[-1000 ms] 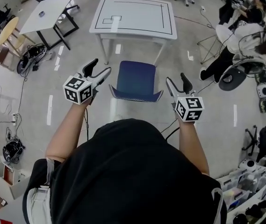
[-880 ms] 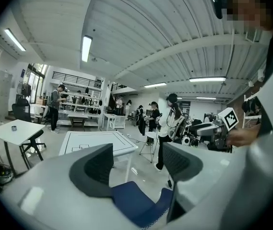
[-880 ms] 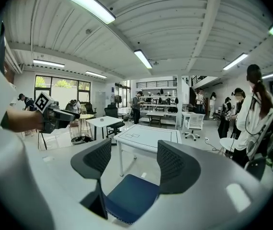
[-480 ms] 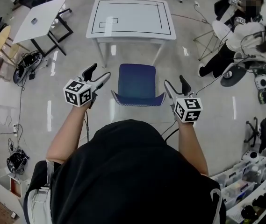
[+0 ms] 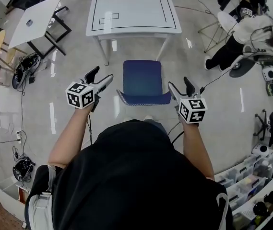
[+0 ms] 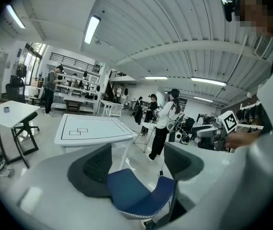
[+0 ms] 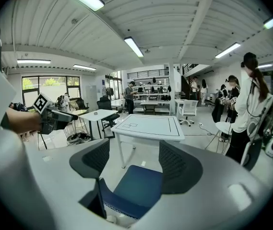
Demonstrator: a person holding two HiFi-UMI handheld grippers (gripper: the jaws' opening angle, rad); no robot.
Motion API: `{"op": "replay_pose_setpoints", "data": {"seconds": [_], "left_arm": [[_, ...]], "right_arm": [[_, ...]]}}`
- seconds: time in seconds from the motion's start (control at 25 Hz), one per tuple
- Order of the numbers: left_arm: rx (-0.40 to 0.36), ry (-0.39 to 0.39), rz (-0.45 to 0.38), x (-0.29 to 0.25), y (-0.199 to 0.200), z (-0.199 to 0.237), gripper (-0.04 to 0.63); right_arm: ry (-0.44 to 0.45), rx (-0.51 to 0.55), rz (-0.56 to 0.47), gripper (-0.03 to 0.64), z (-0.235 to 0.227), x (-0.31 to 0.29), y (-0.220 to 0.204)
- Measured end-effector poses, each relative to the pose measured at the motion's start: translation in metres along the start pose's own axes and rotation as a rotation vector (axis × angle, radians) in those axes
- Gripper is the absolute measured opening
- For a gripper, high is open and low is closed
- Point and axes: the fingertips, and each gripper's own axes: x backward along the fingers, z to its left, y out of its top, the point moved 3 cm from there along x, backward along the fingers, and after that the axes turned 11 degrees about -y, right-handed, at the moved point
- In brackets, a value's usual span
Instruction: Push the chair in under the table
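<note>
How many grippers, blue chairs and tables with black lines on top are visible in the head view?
Grippers: 2 (left gripper, right gripper; the right one's jaws are opening, nothing between them)
Blue chair: 1
Table with black lines: 1
Total: 4

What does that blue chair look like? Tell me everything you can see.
The blue chair has a smooth, slightly dished seat and a low curved backrest edged with white dotted trim; a dark frame shows beneath. It stands upright on the grey floor, backrest toward the person, seat facing the white table, in front of it and not tucked under. Nothing but the floor is seen touching it.
</note>
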Motion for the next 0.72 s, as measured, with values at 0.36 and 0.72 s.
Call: {"op": "replay_pose_setpoints", "data": {"seconds": [0.36, 0.72], "left_arm": [[0.057, -0.002, 0.074, -0.036, -0.025, 0.024, 0.459], [0.120, 0.035, 0.135, -0.066, -0.048, 0.048, 0.463]], "right_arm": [[-0.028, -0.030, 0.131, 0.359, -0.034, -0.039, -0.049], [-0.029, -0.040, 0.267, 0.369, -0.072, -0.084, -0.096]]}}
